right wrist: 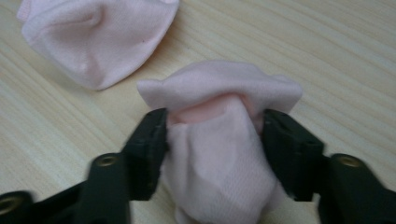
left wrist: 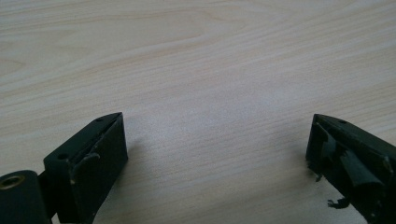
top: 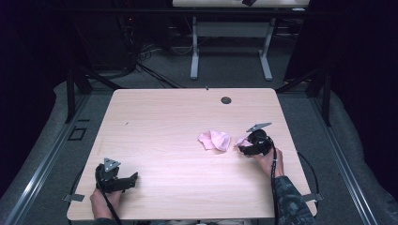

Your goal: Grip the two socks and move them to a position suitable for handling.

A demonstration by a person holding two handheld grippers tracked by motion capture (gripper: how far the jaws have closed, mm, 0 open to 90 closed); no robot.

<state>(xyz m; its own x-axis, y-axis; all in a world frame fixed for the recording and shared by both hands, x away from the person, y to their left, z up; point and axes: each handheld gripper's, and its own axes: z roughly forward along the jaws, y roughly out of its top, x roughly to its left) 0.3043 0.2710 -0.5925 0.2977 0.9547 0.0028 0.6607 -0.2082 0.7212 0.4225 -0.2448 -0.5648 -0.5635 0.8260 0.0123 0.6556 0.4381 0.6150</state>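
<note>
Two small pink cloths lie on the right half of the wooden table (top: 178, 117). My right gripper (top: 243, 149) (right wrist: 213, 133) is shut on the nearer pink cloth (top: 242, 141) (right wrist: 219, 86), which bunches up between its black jaws. The other pink cloth (top: 215, 139) (right wrist: 98, 37) rests crumpled just to its left, apart from the jaws. Near the table's front left corner my left gripper (top: 133, 180) (left wrist: 217, 140) lies low over bare wood, its jaws wide open with nothing between them.
A round cable hole (top: 226, 100) sits near the table's far edge. Beyond the table stands another desk on white legs (top: 195, 56), with cables on the floor. Dark curtains close off both sides.
</note>
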